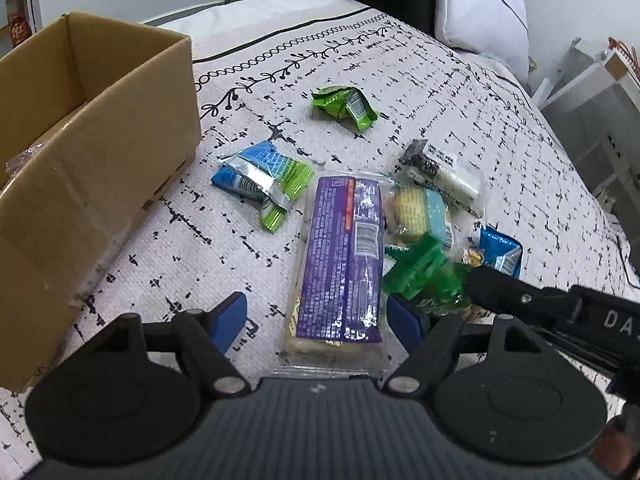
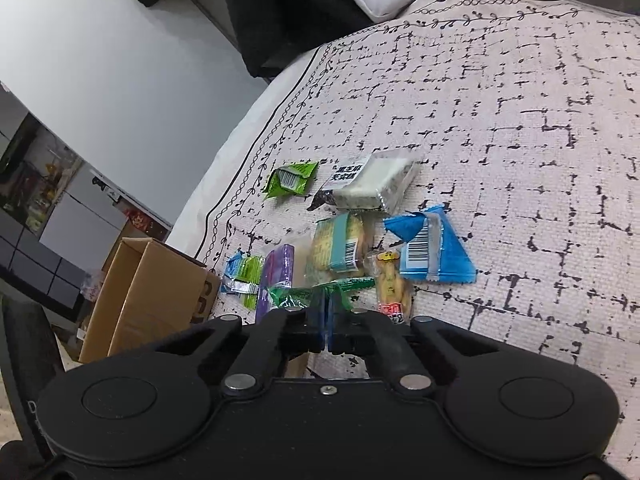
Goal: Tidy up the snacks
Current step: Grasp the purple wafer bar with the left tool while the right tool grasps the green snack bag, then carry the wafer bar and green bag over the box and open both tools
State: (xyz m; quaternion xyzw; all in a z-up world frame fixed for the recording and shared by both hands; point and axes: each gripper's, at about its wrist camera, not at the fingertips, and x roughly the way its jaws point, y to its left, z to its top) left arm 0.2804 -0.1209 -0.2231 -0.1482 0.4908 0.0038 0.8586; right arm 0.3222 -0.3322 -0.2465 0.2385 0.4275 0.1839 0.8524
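White woven bedspread (image 1: 400,92), printed with broken black lines and a vine border, is covering the bed where the snacks are lying; a pillow (image 1: 484,4) is leaning at its head, and shelving is showing past the bed's edge. An open cardboard box (image 1: 100,152) is sitting on the spread at the left.

Left gripper (image 1: 320,320) is hovering with its blue pads spread wide on either side of a purple biscuit pack (image 1: 340,252), not touching it. Beside that pack are lying a blue-and-green wrapper (image 1: 260,176), a green wrapper (image 1: 344,106), a white cake bar (image 1: 444,174) and a teal-banded cracker pack (image 1: 424,212).

Right gripper (image 2: 326,320) is clenched on a dark green packet (image 2: 316,294), which is looking blurred in the left view, so its print is unreadable.

Only the right view is showing the whole blue triangular pouch (image 2: 430,246), a small yellow snack (image 2: 392,284) and the white wall; only the left view is looking down into the box, where something clear, possibly plastic, is lying.
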